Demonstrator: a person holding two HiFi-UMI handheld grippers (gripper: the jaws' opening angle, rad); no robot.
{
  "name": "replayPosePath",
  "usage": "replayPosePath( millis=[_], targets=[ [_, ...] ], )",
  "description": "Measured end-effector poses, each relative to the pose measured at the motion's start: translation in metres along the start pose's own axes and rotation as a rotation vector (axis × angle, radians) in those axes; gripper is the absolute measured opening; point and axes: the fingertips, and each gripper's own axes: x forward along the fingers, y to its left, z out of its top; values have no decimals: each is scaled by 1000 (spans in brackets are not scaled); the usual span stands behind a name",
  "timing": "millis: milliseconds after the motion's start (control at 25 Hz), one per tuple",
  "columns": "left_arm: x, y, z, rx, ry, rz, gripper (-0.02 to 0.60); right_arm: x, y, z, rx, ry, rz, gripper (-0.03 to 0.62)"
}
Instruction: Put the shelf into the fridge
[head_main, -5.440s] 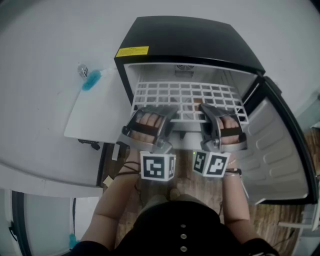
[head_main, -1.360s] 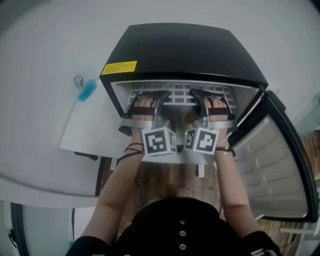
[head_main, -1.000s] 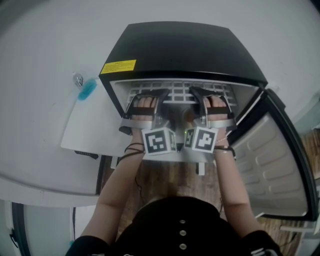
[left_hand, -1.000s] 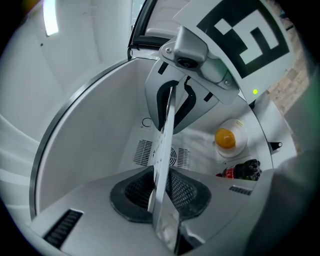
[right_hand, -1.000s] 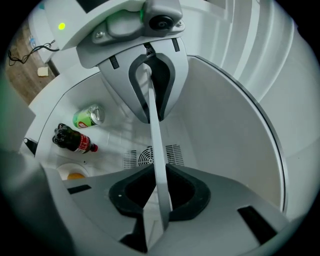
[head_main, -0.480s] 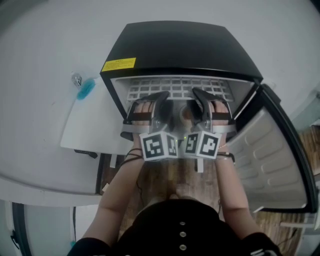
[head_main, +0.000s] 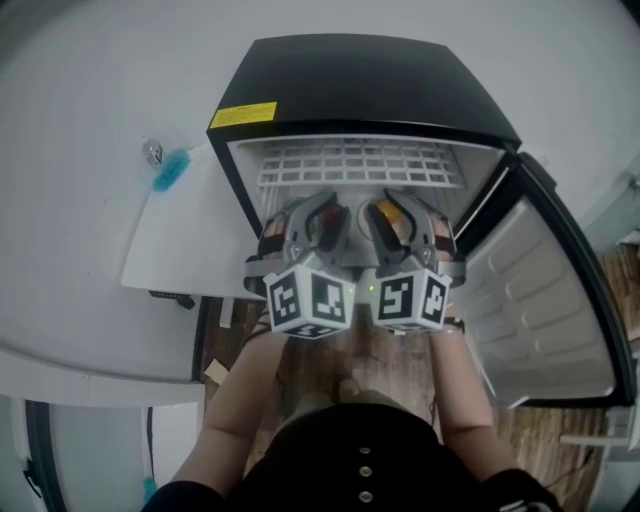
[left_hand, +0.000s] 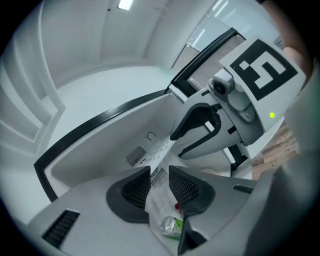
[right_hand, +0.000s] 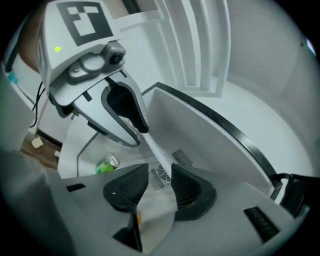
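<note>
Only overhead, yellow label (head_main: 243, 114) on fridge (head_main: 370, 80).

floor: wood planks (head_main: 545, 440) | wall (head_main: 90, 90): plain white | left: white panel (head_main: 185, 240)

Bright and even throughout, under soft white light from overhead. In the left gripper view, burns out to pure white at 12 o'clock, on a ceiling lamp (left_hand: 125, 4). In the head view, lays a dull sheen across the black top of the fridge (head_main: 370, 85), with no hard glare. Casts only faint, diffuse shadows inside it. Bends straight edges strongly in all three views, worst toward the rims. Falls to black at the corners of both gripper views. Blurs whatever lies nearest the lens at 6 o'clock; sharp mid-frame.
</note>
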Motion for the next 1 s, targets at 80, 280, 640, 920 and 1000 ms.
replayPosePath(
  millis=[80, 280, 640, 920, 1000],
  targets=[
    [-8, -5, 4, -52, -24, -25, 106, -7, 6, 3, 57, -2, 29, 141],
    [-27, -15, 14, -188, -89, -67, 47, -28, 16, 12, 185, -7, 56, 76],
    [-46, -26, 2, -419, -115, -115, 20, -50, 19, 23, 460, -34, 105, 34],
    [-53, -31, -2, -562, -123, -145, 8, -60, 22, 22, 640, -63, 111, 13],
    [-54, -31, -2, -598, -124, -154, 6, -61, 20, 18, 686, -63, 111, 12]
  ],
)
